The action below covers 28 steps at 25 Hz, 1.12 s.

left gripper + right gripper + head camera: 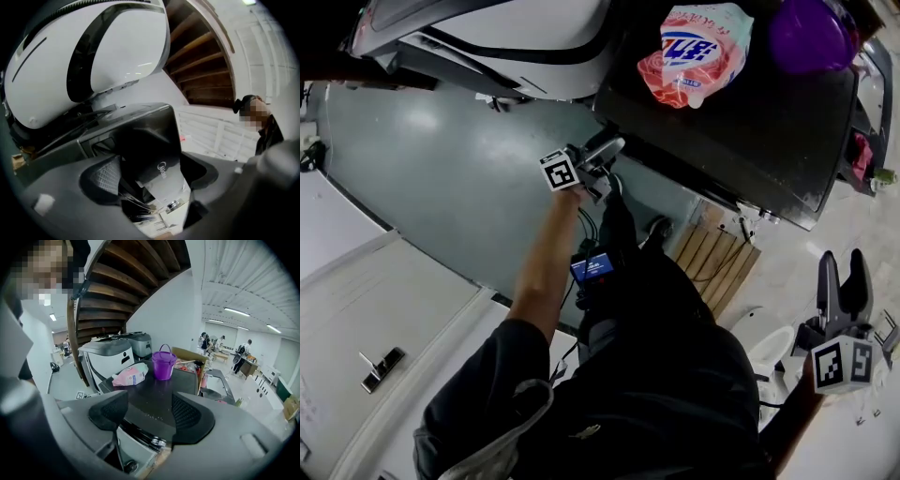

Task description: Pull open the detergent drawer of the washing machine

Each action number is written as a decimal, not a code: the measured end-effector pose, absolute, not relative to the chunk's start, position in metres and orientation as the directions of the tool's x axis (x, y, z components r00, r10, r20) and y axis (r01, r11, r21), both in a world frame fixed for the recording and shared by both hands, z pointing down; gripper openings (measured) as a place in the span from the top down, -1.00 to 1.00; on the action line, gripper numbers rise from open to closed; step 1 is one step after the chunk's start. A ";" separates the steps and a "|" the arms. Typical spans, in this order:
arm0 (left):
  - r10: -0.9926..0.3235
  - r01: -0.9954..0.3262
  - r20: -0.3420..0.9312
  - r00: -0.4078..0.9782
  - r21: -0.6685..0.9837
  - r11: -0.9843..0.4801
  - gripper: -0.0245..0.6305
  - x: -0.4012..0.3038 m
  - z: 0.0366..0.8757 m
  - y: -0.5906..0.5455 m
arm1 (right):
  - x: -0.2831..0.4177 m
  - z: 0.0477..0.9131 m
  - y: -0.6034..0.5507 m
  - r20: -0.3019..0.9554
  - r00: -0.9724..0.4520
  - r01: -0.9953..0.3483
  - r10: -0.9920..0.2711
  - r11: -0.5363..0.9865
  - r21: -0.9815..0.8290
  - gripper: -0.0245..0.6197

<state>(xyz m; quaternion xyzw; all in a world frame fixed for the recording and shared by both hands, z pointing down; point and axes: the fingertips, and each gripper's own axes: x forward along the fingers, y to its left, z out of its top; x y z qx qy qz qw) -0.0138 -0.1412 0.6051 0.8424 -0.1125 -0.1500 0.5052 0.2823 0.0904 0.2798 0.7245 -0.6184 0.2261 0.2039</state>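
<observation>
The washing machine [750, 131] has a dark top and stands at the upper right of the head view. My left gripper [602, 159] is held out at the machine's front left corner. In the left gripper view a glossy dark panel with a logo, the detergent drawer front [157, 140], juts toward me between the wide jaws of the left gripper [152, 180]. The pads do not press on it. I cannot tell how far the drawer stands out. My right gripper [844, 267] hangs low at the right, open and empty. Seen from it, the right gripper [150, 416] looks at the machine's top [154, 397].
A pink detergent bag [698, 52] and a purple bucket [811, 33] sit on the machine's top. A white rounded appliance [487, 28] stands to its left. A wooden pallet [717, 258] lies under the machine. A wooden staircase [122, 282] rises behind. People stand far off [243, 355].
</observation>
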 end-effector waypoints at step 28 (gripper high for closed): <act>-0.132 0.075 -0.192 0.972 0.793 -0.604 0.06 -0.019 0.623 -0.143 | 0.262 0.383 0.086 0.777 0.112 -0.979 -0.619 -0.202 -0.020 0.02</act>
